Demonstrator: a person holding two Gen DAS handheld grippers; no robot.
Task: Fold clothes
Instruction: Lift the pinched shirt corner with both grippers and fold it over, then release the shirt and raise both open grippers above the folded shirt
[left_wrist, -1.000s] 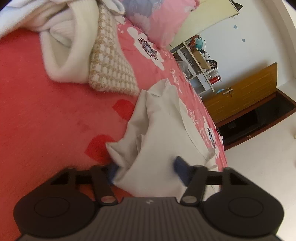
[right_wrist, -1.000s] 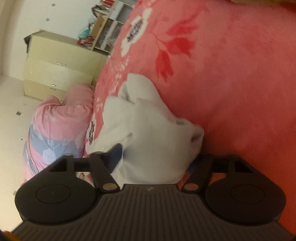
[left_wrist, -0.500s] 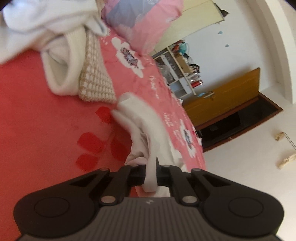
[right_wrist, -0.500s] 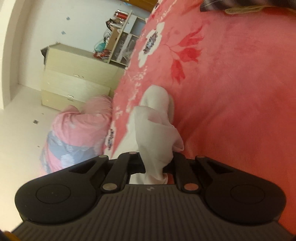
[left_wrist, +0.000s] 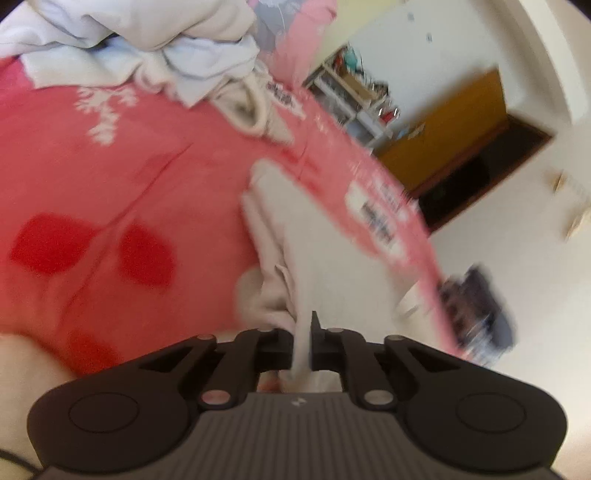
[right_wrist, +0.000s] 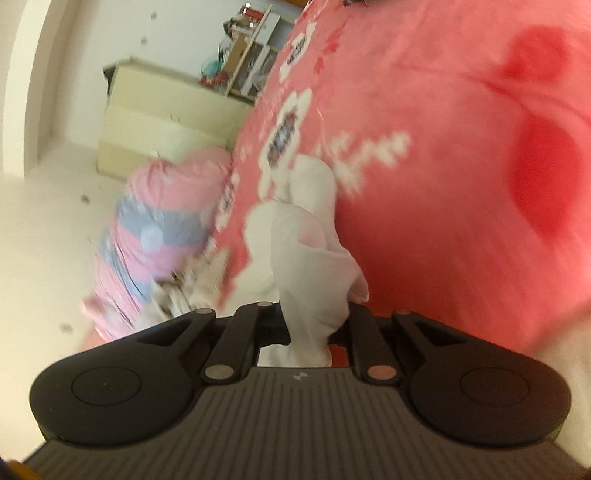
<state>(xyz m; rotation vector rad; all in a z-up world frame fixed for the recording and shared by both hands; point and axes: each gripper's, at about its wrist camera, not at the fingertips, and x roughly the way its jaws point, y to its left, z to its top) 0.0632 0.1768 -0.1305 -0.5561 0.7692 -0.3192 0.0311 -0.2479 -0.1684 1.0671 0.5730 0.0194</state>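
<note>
Both grippers pinch the white garment (left_wrist: 325, 258) over the red bedspread (left_wrist: 129, 177): left gripper (left_wrist: 303, 345) and right gripper (right_wrist: 308, 332), jaws easing open, cloth between.

Both wrist views look closely down across the bed (left_wrist: 110, 177).

The bedspread (left_wrist: 110, 177) is coral pink with deep red leaf shapes and white flower prints. The garment (left_wrist: 317, 258) lying on it is plain off-white, as is the heap of clothes (left_wrist: 155, 40) beyond. A bundle (right_wrist: 147, 236) beside the bed is pink with grey-blue bands. The drawer unit (right_wrist: 155, 125) is pale cream, both grippers black.
</note>
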